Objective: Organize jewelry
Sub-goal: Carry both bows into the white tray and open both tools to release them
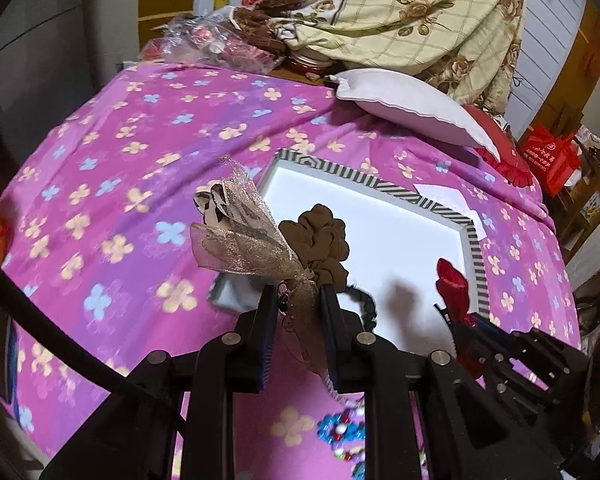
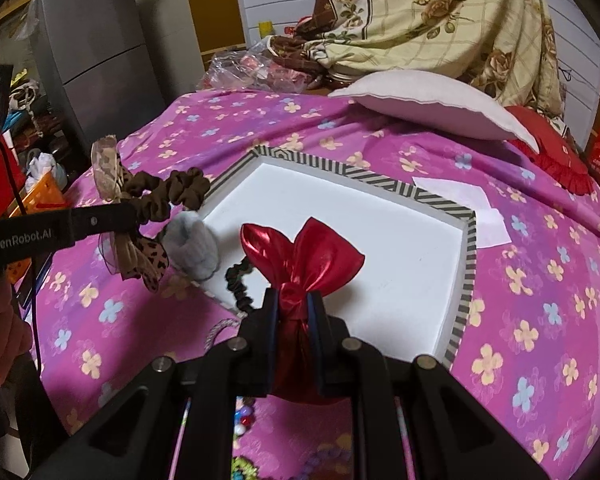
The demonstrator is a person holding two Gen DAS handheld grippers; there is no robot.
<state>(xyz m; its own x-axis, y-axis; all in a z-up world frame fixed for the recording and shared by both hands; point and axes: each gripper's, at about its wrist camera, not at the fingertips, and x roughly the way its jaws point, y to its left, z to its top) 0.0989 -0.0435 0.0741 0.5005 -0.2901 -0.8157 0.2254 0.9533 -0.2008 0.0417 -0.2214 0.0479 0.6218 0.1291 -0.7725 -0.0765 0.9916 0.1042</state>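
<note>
Grip on a brown scrunchie [image 1: 320, 240] with a sheer gold ribbon bow [image 1: 240, 236] is shown for the left hand-held gripper [image 1: 300, 300], the fingers being clamped on the gathered fabric; the piece is held above the near left corner of the tray [image 1: 428, 204]. The right hand-held gripper [image 2: 294, 304] is shown clamped on the knot of a red metallic bow [image 2: 304, 252], which is raised over the near edge of the tray's white floor. A black scrunchie [image 2: 238, 284] is seen lying at the tray's near edge, just left of the red bow, and a grey scrunchie [image 2: 192, 248] rests on the tray's left rim. The striped-rimmed tray is set on a bed covered by a pink flowered sheet [image 2: 540, 280]. A white pillow [image 2: 432, 100] is seen beyond the tray, with a cream floral quilt [image 2: 440, 12] piled behind it.
</note>
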